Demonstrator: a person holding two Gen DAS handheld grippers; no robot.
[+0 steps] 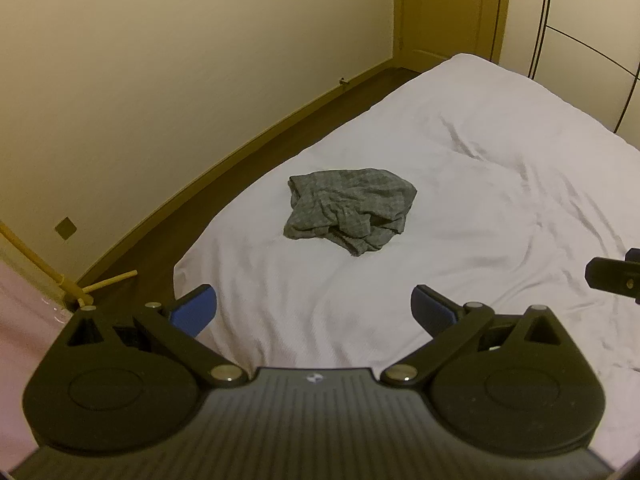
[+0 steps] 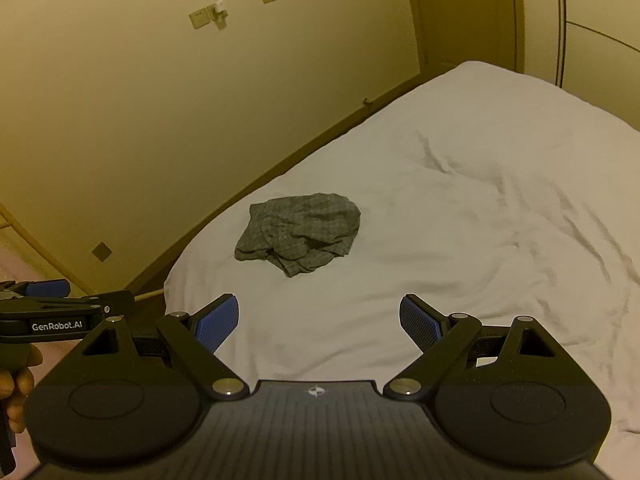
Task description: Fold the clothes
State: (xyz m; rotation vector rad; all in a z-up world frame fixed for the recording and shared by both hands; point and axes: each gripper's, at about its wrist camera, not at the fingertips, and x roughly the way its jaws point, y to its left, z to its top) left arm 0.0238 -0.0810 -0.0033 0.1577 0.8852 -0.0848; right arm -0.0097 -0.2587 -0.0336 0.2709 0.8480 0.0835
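Observation:
A crumpled grey garment (image 1: 351, 210) (image 2: 298, 232) lies in a heap on the white bed sheet (image 1: 460, 208) (image 2: 460, 220), near the bed's left side. My left gripper (image 1: 314, 310) hovers open above the near part of the bed, well short of the garment, with nothing between its blue pads. My right gripper (image 2: 319, 320) is also open and empty, at a similar distance from the garment. In the right wrist view the left gripper (image 2: 48, 304) shows from the side at the far left, held by a hand (image 2: 18, 384). A tip of the right gripper (image 1: 614, 274) shows at the left wrist view's right edge.
A cream wall (image 1: 180, 80) runs along the bed's left side, with a strip of dark floor (image 1: 240, 160) between them. A door (image 1: 452, 8) stands at the far end and wardrobe panels (image 1: 592, 40) at the far right. Wrinkles mark the sheet on the right.

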